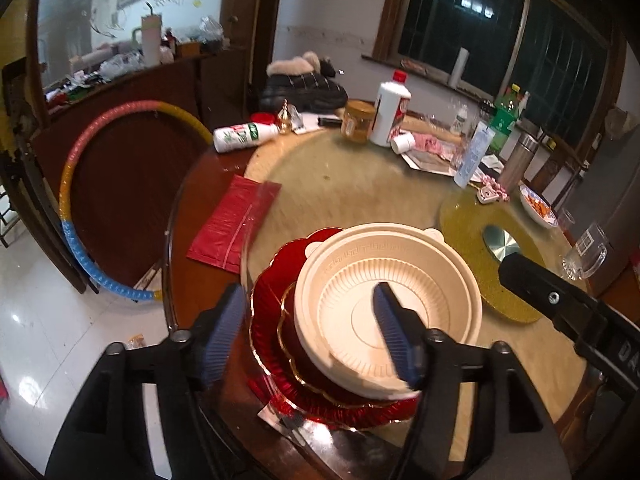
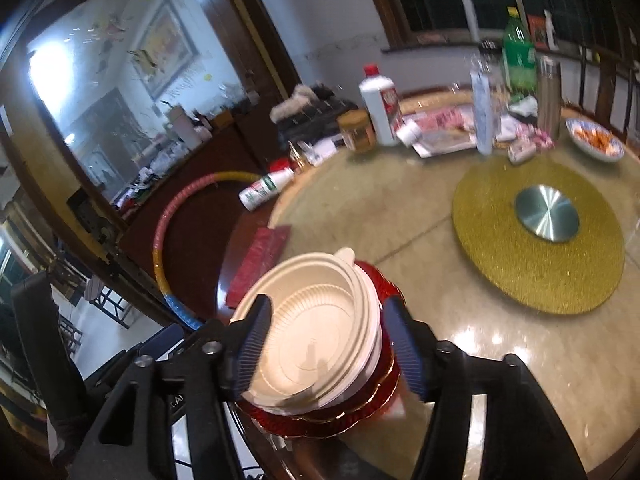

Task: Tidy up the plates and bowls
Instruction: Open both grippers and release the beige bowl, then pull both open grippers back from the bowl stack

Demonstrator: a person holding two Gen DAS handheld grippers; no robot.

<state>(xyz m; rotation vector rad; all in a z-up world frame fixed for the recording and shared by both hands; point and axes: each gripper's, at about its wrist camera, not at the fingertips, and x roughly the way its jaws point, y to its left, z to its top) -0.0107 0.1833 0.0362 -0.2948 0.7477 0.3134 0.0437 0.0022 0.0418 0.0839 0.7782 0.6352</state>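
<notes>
Nested cream bowls [image 1: 384, 292] sit upright on a stack of red, gold-rimmed plates [image 1: 276, 320] at the near edge of the round table [image 1: 360, 196]. My left gripper [image 1: 310, 296] is open above them. One of its blue pads [image 1: 394, 336] hangs over the bowl's inside and the other stands left of the plates, with nothing gripped. In the right wrist view the same bowls [image 2: 320, 332] rest on the plates [image 2: 390, 376]. My right gripper [image 2: 328, 306] is open, its fingers standing either side of the bowl stack and pressing on nothing.
A gold round mat with a metal disc [image 2: 546, 218] lies mid-table. Bottles, a jar [image 1: 356, 120] and a dish of orange food [image 2: 596, 142] crowd the far side. A red packet [image 1: 236, 220] lies left of the plates, near a hula hoop [image 1: 72, 184]. A glass mug [image 1: 586, 252] stands right.
</notes>
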